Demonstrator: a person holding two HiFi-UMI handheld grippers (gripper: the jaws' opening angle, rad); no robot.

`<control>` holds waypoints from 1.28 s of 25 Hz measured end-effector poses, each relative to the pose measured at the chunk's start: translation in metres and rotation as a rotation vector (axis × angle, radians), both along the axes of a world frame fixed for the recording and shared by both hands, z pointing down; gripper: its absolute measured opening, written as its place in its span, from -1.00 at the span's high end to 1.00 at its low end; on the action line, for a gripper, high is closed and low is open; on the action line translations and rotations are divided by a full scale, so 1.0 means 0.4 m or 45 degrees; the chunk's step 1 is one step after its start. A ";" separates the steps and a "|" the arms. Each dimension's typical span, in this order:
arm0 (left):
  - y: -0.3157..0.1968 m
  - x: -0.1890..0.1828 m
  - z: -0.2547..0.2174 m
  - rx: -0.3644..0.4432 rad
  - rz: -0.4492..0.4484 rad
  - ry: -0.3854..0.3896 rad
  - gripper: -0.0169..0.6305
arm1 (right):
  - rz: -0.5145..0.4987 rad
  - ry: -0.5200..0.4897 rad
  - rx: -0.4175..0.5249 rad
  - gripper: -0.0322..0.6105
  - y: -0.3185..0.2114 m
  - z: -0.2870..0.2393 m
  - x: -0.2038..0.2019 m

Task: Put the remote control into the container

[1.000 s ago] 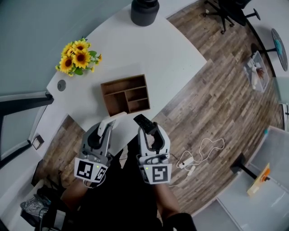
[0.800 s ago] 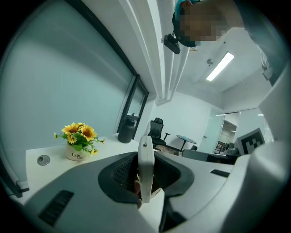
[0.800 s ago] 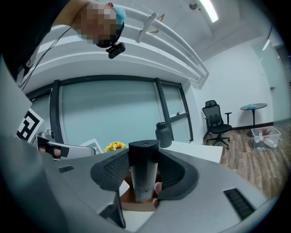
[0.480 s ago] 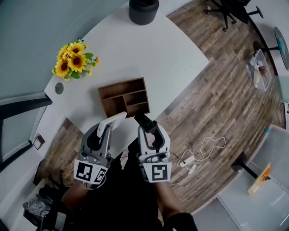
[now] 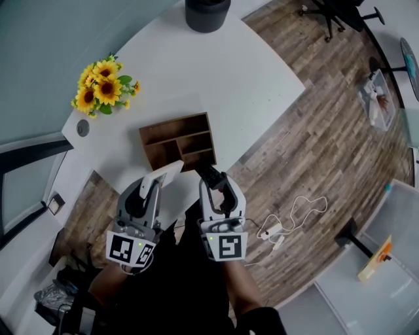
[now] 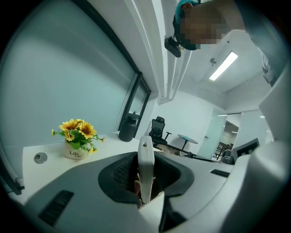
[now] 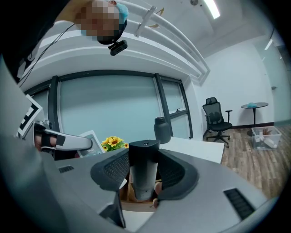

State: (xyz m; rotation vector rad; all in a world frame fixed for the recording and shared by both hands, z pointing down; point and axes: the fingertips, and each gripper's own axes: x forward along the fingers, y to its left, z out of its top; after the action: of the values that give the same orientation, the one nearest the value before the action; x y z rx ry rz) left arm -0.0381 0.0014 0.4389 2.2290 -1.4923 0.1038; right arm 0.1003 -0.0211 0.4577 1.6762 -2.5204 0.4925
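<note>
The brown wooden container [image 5: 177, 139], split into compartments, sits on the white table [image 5: 216, 72]. My left gripper [image 5: 156, 188] is shut on a white remote control [image 5: 162, 175] just short of the container's near edge. My right gripper [image 5: 216, 186] is shut on a black remote control [image 5: 210, 175] near the container's near right corner. In the left gripper view the white remote [image 6: 145, 166] stands edge-on between the jaws of the left gripper [image 6: 145, 182]. In the right gripper view the black remote [image 7: 144, 175] fills the gap of the right gripper [image 7: 144, 179], with the container [image 7: 136, 205] below.
A pot of sunflowers [image 5: 98, 88] stands left of the container and a dark cylinder [image 5: 207, 13] at the table's far end. A white cable and plug [image 5: 281, 226] lie on the wooden floor to the right. An office chair [image 5: 330, 13] is farther off.
The right gripper with the black remote has edged forward, closer to the container's near right corner. The left gripper has barely moved.
</note>
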 end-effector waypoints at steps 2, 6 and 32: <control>-0.001 0.000 0.004 -0.006 -0.001 0.005 0.65 | 0.000 0.003 -0.007 0.32 -0.003 0.010 0.001; -0.005 0.003 0.008 -0.012 -0.003 0.007 0.65 | -0.003 0.018 -0.016 0.32 -0.010 0.030 0.007; 0.009 0.001 0.022 -0.025 -0.012 0.008 0.65 | -0.031 0.040 -0.016 0.32 -0.025 0.095 0.007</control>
State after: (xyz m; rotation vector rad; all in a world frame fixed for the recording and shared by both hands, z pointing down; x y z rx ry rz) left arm -0.0378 0.0050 0.4476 2.2046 -1.4917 0.1079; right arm 0.1032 -0.0310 0.4957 1.6340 -2.5078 0.4750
